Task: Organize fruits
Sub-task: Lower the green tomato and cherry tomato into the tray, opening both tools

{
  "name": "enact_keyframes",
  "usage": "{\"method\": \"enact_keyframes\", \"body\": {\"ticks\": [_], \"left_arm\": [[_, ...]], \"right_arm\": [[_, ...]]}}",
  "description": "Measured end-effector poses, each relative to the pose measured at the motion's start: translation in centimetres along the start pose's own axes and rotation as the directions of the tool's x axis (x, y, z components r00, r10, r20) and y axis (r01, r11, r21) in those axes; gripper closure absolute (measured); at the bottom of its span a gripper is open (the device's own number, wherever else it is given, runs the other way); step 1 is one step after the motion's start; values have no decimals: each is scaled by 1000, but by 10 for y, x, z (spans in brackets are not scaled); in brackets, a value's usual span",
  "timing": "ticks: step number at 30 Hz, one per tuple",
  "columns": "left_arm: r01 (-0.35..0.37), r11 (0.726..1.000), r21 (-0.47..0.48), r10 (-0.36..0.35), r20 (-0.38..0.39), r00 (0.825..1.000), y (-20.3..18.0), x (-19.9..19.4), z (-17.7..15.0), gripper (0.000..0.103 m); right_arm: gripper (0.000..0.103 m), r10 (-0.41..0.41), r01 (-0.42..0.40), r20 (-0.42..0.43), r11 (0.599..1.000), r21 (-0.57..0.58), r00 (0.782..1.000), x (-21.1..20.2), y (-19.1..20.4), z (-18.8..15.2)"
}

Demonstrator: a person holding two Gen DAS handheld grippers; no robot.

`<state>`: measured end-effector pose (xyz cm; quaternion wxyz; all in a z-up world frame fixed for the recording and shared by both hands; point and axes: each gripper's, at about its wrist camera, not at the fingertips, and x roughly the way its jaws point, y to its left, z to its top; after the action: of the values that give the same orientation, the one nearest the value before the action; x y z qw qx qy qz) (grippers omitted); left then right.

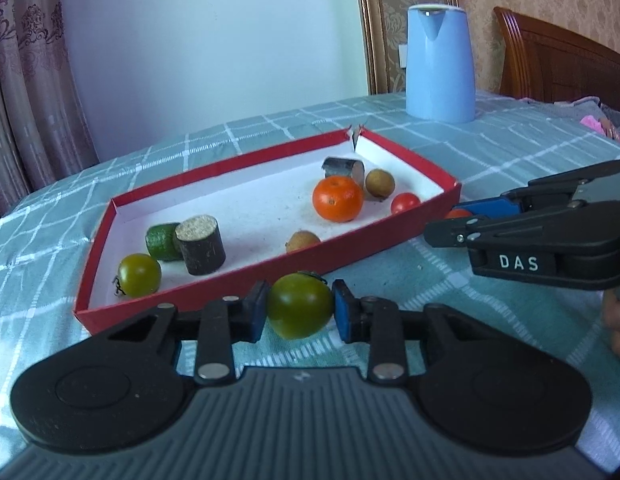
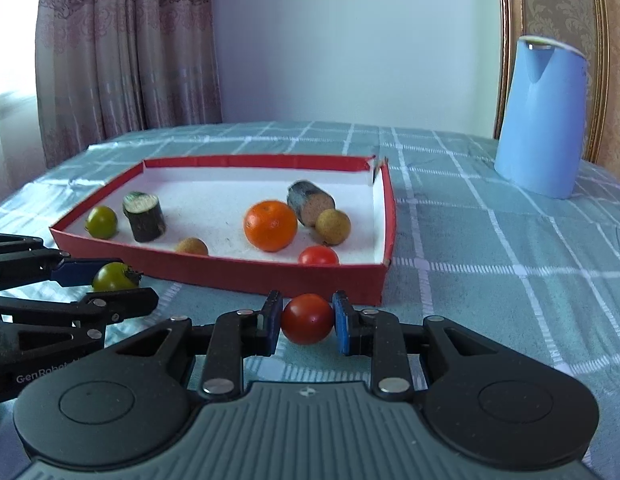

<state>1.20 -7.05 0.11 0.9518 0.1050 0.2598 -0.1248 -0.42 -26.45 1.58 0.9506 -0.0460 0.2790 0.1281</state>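
Note:
My left gripper (image 1: 299, 309) is shut on a green tomato (image 1: 299, 305), just in front of the red tray (image 1: 230, 280); it also shows in the right wrist view (image 2: 114, 277). My right gripper (image 2: 306, 319) is shut on a red cherry tomato (image 2: 307, 319), close to the tray's near wall (image 2: 238, 272). In the tray lie an orange (image 2: 270, 225), a red tomato (image 2: 318, 256), a green tomato (image 2: 102, 222), two longans (image 2: 333, 226) (image 2: 192, 246) and two dark cylinder pieces (image 2: 144, 216) (image 2: 310, 202). A lime (image 1: 163, 240) shows in the left wrist view.
A blue kettle (image 2: 540, 120) stands at the back right on the teal checked tablecloth (image 2: 490, 260). A curtain (image 2: 122, 48) hangs behind on the left. A wooden headboard (image 1: 562, 64) lies beyond the table to the right.

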Motion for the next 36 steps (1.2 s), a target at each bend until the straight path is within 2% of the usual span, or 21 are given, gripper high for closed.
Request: {"method": "enact_keyframes", "body": {"ticks": [4,7,16,28,36], "left_arm": [[-7,1000,-30,8,16,1000,7,2,15,72],[-41,997,-66,43,29,999,17,11,30,72],[-149,971,-189,148,-22,989,58,61,64,72],[-253,934,-254,233,-106,967,87,108,69,72],[-257,920,-297,223,-145,964,98,116,64,72]], "right_arm": [[76,-7,8,33,999,-41,999,1,8,15],[76,-15,17,45,998,-59,999,10,12,32],[77,-25,26,14,995,-92,1000,65,33,74],[77,-44,38,-64,995,-87,997,122,46,87],[77,-33,24,-113,997,-80,993,138,50,83]]}}
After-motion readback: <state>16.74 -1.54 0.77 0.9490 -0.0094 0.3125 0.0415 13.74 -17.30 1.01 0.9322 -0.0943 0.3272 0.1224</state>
